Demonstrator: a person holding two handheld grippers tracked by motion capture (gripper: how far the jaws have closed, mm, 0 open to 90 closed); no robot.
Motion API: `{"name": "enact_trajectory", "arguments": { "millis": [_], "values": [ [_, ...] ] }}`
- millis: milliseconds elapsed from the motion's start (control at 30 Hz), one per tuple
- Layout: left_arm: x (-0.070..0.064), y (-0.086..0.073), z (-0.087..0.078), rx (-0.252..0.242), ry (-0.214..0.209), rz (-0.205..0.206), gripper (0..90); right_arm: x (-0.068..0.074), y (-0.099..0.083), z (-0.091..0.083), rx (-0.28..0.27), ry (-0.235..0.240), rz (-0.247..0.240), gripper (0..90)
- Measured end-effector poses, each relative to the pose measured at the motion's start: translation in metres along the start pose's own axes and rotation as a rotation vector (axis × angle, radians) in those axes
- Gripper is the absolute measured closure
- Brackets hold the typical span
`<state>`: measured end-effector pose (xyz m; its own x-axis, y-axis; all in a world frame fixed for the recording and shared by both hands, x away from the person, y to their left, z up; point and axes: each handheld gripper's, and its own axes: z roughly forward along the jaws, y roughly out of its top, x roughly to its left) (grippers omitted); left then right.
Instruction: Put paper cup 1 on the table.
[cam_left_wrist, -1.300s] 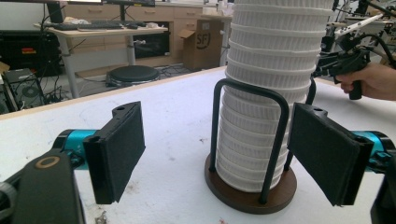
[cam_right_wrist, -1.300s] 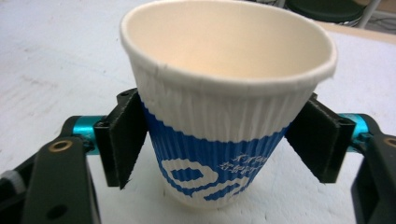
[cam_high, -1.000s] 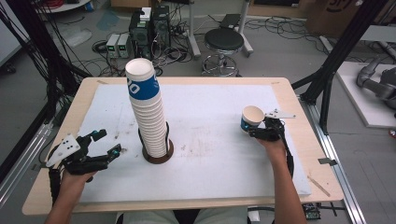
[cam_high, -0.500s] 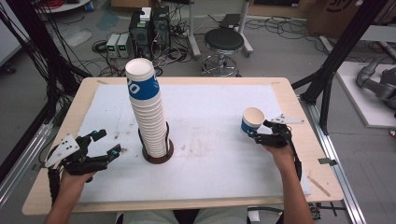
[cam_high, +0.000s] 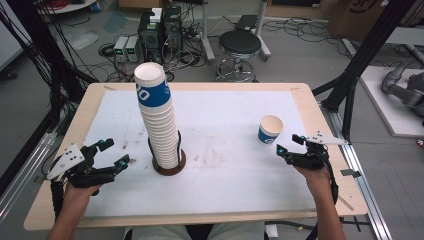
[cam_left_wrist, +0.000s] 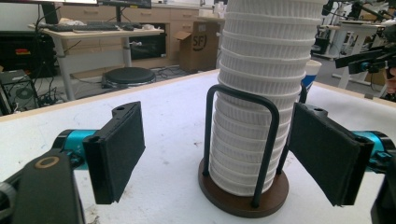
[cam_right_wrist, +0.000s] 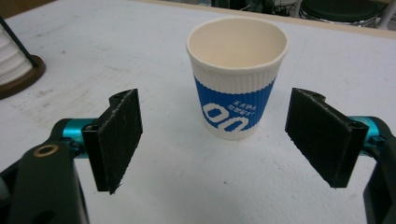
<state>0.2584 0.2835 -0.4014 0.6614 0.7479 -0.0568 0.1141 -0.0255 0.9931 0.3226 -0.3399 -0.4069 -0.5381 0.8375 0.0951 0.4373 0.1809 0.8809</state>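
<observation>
A tall stack of white ribbed paper cups (cam_high: 159, 125) with a blue-banded top cup stands in a black wire holder on a round brown base (cam_high: 169, 165), left of the table's middle. One single white and blue paper cup (cam_high: 270, 130) stands upright on the white mat at the right. My right gripper (cam_high: 289, 143) is open, a little nearer than that cup (cam_right_wrist: 236, 77) and apart from it. At the near left my left gripper (cam_high: 113, 152) is open, facing the cup stack (cam_left_wrist: 261, 93) with nothing between its pads.
The white mat (cam_high: 225, 165) covers most of the wooden table (cam_high: 105, 90). Beyond the far edge are a black stool (cam_high: 240, 44), computer boxes and cables on the floor. Black frame posts (cam_high: 367, 50) rise by the table's right side.
My right gripper has let go of the single cup, opened and drawn back toward the near edge. The cup now stands alone on the mat. The left gripper has barely moved.
</observation>
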Motion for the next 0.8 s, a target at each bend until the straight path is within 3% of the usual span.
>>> {"name": "enact_trajectory", "arguments": {
  "millis": [400,800],
  "values": [
    [-0.002,0.0,0.002,-0.002,-0.015,-0.005,18.7,0.032,0.007,-0.02,-0.056,0.043,-0.058,19.4],
    [-0.004,0.001,0.005,-0.006,-0.027,-0.005,18.6,0.038,0.005,-0.021,-0.064,0.055,-0.078,19.4]
  ]
}}
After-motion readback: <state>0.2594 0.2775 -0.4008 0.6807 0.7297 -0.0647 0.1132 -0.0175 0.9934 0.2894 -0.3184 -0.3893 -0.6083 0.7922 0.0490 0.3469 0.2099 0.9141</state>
